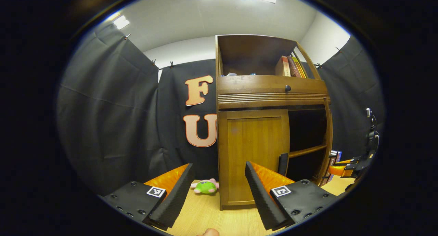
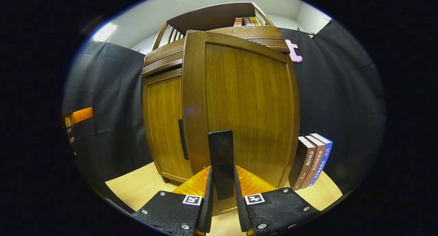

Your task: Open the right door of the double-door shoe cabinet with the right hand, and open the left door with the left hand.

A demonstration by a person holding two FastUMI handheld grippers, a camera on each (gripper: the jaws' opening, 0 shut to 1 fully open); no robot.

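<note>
My right gripper (image 2: 222,195) has its fingers clenched on the black handle (image 2: 221,160) of the swung-out right door (image 2: 246,109), while my left gripper (image 1: 217,191) hangs released, the stiff wooden left door (image 1: 253,154) at twelve o'clock, best taken by its slim handle (image 1: 283,164).

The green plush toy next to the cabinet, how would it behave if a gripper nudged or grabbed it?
The green plush toy looks soft, so it would probably squash. Lying loose on the table, it likely slides easily and seems light.
</note>
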